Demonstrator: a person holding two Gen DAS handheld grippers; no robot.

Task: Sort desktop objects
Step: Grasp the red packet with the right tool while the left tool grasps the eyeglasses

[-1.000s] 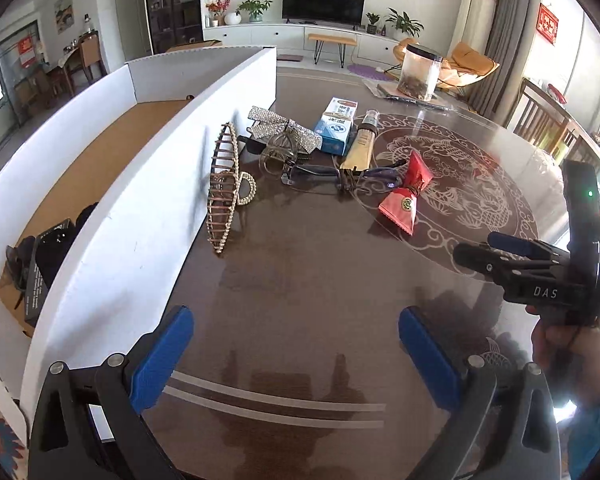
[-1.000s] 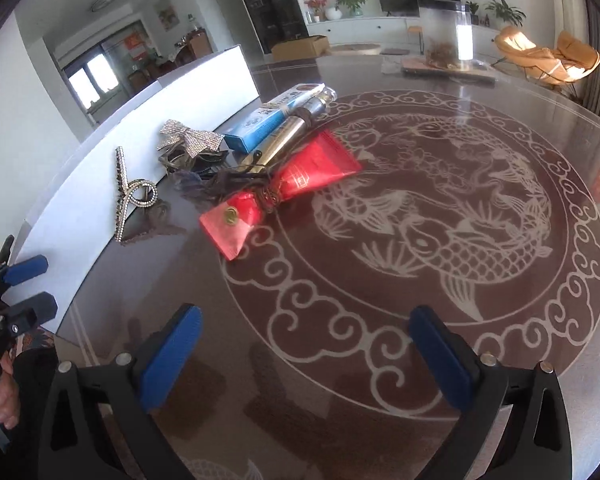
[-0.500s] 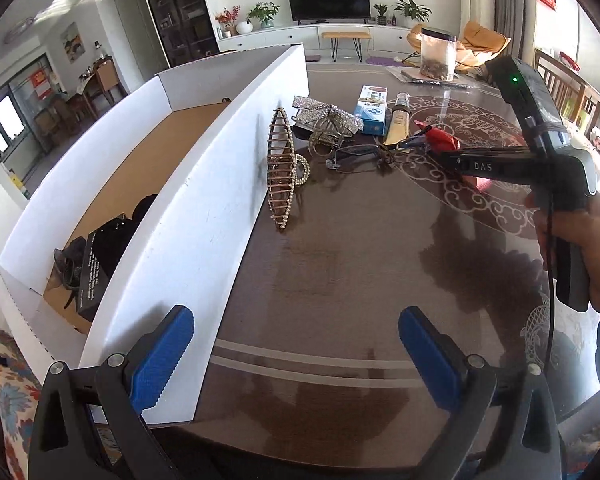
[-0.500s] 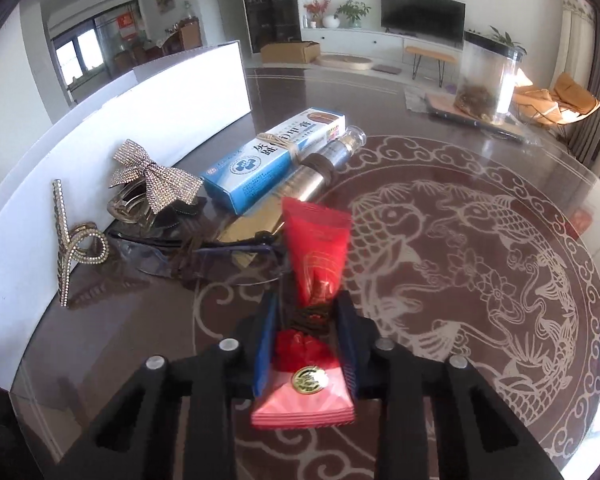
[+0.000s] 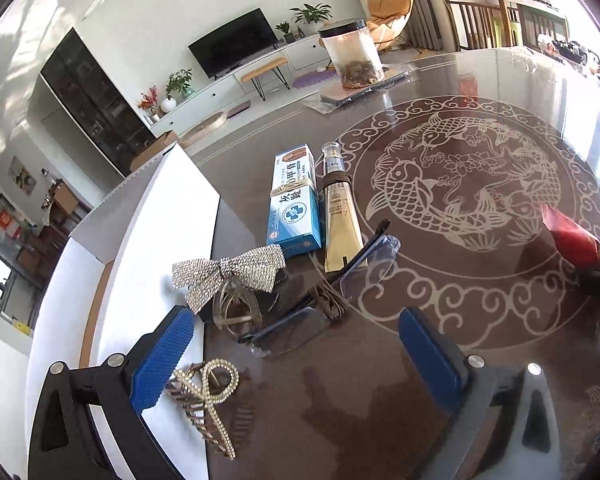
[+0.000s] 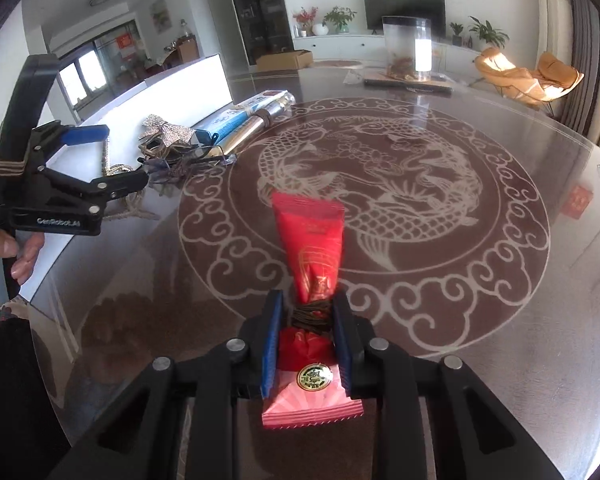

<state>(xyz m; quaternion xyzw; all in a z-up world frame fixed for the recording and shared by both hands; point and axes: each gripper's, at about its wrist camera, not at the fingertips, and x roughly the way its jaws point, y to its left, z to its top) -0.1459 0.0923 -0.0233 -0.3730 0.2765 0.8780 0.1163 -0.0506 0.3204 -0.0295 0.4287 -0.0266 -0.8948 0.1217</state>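
My right gripper (image 6: 308, 320) is shut on a red packet (image 6: 312, 240) at its brown-cord waist, holding it over the table's fish pattern; the packet (image 5: 572, 236) also shows at the right edge of the left wrist view. My left gripper (image 5: 296, 360) stands open over the left end of the pile, also seen as the left gripper (image 6: 116, 158) from the right. Between and ahead of its pads lie a pearl hair claw (image 5: 208, 404), a rhinestone bow clip (image 5: 236, 272), glasses (image 5: 320, 308), a blue-white box (image 5: 296, 204) and a gold tube (image 5: 340, 216).
A white-walled cardboard box (image 5: 160, 220) runs along the left of the pile. A clear jar (image 5: 352, 56) on a flat mat stands at the table's far side. The glass table (image 6: 480, 280) is bare over the fish pattern. A hand (image 6: 4, 248) grips the left tool.
The right gripper went from open to shut on the red packet and drew it away from the pile. The left gripper swung in over the hair clips and rolled.
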